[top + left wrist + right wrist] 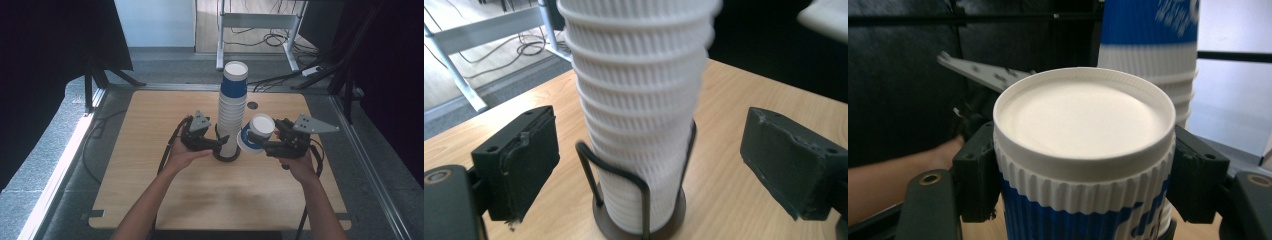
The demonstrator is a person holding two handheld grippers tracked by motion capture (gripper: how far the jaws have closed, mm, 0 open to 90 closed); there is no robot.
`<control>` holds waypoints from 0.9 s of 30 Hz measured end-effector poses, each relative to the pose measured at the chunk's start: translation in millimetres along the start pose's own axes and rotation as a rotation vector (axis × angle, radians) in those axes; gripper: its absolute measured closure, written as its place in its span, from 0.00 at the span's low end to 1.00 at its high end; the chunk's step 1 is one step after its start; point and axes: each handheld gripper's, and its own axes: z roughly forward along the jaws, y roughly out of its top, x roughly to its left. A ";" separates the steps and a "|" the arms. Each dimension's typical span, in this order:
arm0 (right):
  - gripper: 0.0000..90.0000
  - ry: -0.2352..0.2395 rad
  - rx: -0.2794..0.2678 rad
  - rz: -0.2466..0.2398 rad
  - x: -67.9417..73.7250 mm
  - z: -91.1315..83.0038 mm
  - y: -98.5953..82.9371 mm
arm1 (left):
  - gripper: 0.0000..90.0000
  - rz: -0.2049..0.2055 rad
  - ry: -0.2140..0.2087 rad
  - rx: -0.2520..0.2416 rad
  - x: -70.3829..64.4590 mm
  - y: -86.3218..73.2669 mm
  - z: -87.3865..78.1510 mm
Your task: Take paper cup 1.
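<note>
Left gripper (216,143) sits at the foot of the cup stack (232,107), jaws spread wide either side of it and not touching — seen clearly in the left gripper view, where the stack (639,100) stands between the black pads (529,160). Stack stands upright in a black wire holder (226,155) mid-table (150,165), top cup blue. Just right of it, the right gripper (260,142) is clenched on a single blue-and-white cup (256,133) — tilted, held off the table, close beside the stack. Right gripper view: jaws press both sides of the cup (1083,165).
</note>
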 end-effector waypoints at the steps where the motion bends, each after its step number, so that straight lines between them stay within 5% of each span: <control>1: 0.31 0.003 0.006 0.001 1.4 0.8 -4.8 | 0.10 0.000 0.000 0.000 0.0 0.0 0.0; 11: 0.31 0.011 0.030 0.006 15.4 3.2 -34.8 | 0.12 -0.003 -0.030 -0.033 -10.9 -25.4 -25.5; 23: 0.31 0.029 0.063 0.023 30.4 8.9 -68.9 | 0.13 -0.056 -0.029 -0.024 -19.1 -54.6 -50.6; 27: 0.31 0.029 0.085 0.032 33.8 14.5 -82.9 | 0.13 -0.101 -0.047 -0.032 -18.4 -70.0 -59.2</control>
